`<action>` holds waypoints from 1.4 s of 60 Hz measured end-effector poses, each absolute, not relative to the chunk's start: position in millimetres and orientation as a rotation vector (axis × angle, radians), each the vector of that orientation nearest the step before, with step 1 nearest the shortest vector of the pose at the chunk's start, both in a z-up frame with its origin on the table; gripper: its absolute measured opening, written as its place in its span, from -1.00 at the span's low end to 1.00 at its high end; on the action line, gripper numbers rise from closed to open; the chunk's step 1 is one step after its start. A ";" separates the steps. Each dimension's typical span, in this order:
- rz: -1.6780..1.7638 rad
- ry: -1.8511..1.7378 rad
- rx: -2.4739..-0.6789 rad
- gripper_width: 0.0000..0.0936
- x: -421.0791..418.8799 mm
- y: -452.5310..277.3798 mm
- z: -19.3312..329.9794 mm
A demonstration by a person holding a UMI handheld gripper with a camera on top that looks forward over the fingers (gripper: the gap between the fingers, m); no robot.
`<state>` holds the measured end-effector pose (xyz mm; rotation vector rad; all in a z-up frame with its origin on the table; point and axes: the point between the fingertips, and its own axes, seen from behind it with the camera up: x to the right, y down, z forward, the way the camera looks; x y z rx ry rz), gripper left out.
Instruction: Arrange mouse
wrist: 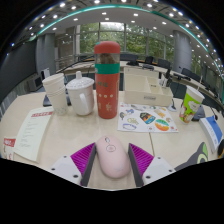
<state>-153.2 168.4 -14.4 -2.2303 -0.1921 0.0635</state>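
Gripper view: the gripper (112, 166) is positioned low over a light table (70, 130). A pale pink mouse (112, 156) lies on the table between the two fingers, whose magenta pads (83, 159) flank its left and right sides. Whether the pads press on the mouse or leave a gap cannot be determined. Beyond the mouse stands a tall red bottle (107, 80) with a green band. A white cup (80, 95) stands just beside the bottle, to its left. A sticker sheet (148, 121) lies right of the bottle's base. Papers (32, 133) lie at the far left.
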 end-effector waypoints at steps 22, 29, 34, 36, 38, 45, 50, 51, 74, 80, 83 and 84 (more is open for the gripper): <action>0.050 -0.238 -2.228 -0.26 -170.9 151.0 1.7; 0.107 -0.193 -2.170 -0.26 -174.7 128.9 53.0; 0.142 -0.141 -2.108 -0.26 -160.9 114.5 104.2; 0.153 -0.116 -2.084 -0.26 -149.9 110.0 125.7; 0.159 -0.085 -2.062 -0.26 -134.5 105.9 144.2; 0.140 0.013 -2.016 -0.26 -63.8 95.8 183.8; 0.089 0.047 -2.028 -0.27 -4.4 92.5 173.6; 0.074 0.051 -2.038 -0.27 7.4 92.6 168.1; 0.054 0.009 -2.235 -0.03 111.0 82.8 6.4; 0.093 -0.033 -2.274 0.25 106.3 75.6 -6.4; 0.093 -0.046 -2.272 0.69 105.8 71.6 -4.1; 0.092 -0.050 -2.270 0.83 105.5 70.4 -2.3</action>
